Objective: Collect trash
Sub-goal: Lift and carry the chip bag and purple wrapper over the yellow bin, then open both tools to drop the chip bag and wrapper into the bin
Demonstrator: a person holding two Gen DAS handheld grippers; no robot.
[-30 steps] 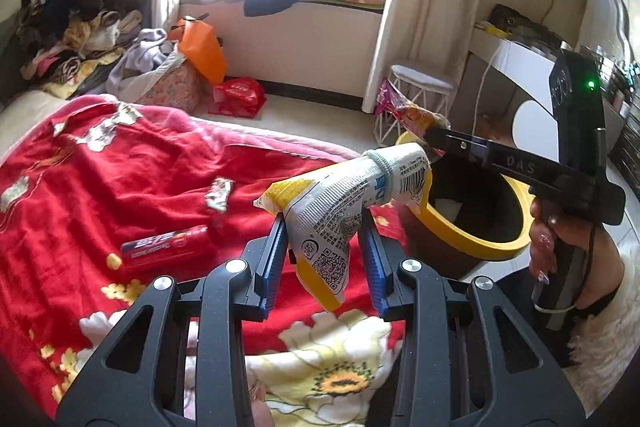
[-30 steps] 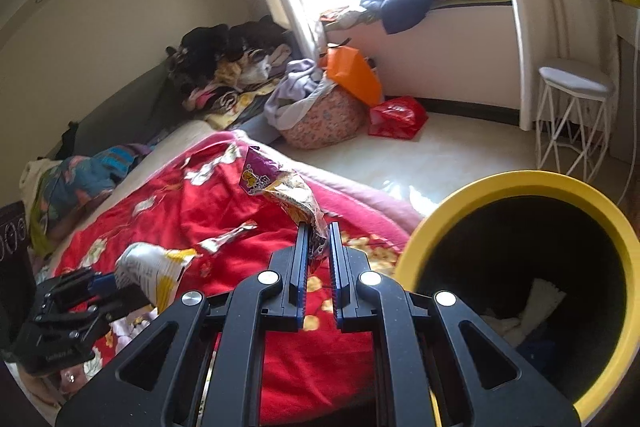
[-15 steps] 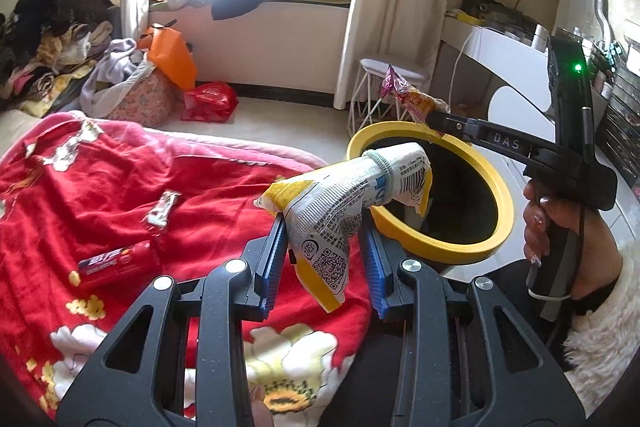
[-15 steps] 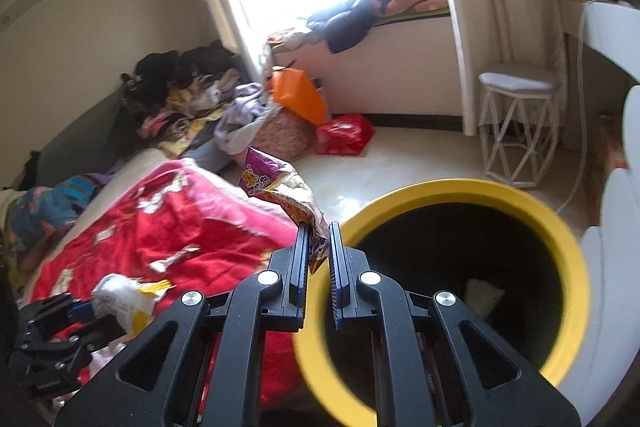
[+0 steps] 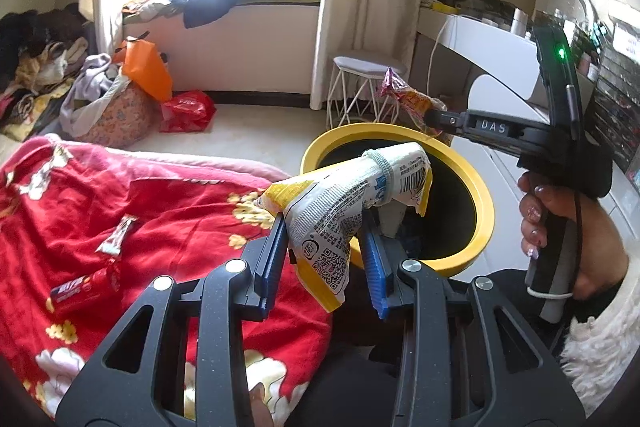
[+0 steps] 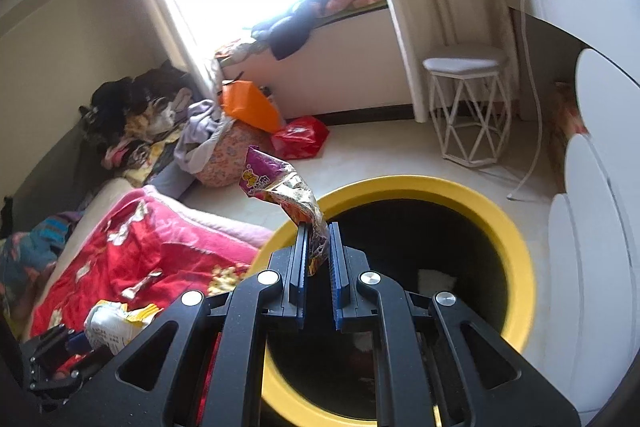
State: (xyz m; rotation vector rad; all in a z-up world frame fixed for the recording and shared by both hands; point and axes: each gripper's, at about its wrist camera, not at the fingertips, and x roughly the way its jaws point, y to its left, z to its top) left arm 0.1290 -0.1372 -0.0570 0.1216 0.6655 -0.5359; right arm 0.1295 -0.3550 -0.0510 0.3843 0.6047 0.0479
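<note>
My left gripper (image 5: 325,231) is shut on a white and yellow snack bag (image 5: 344,203) tied with a band, held at the near rim of the yellow-rimmed black bin (image 5: 482,199). My right gripper (image 6: 318,231) holds a crumpled purple and foil wrapper (image 6: 280,187) over the bin's (image 6: 516,251) near-left rim; its jaws have parted slightly around the wrapper. The right gripper also shows in the left wrist view (image 5: 434,115) above the bin's far rim. A red wrapper (image 5: 82,289) and a small silver wrapper (image 5: 118,235) lie on the red blanket (image 5: 168,199).
A white wire stool (image 5: 368,87) stands behind the bin. A white desk (image 5: 480,35) is at the right. A floral basket with an orange bag (image 5: 140,75), a red bag (image 5: 186,111) and heaped clothes (image 5: 36,67) lie along the far wall.
Both grippers have swung right from over the bed to the bin. The right gripper's jaws have opened a little around the purple wrapper. The left still grips its bag.
</note>
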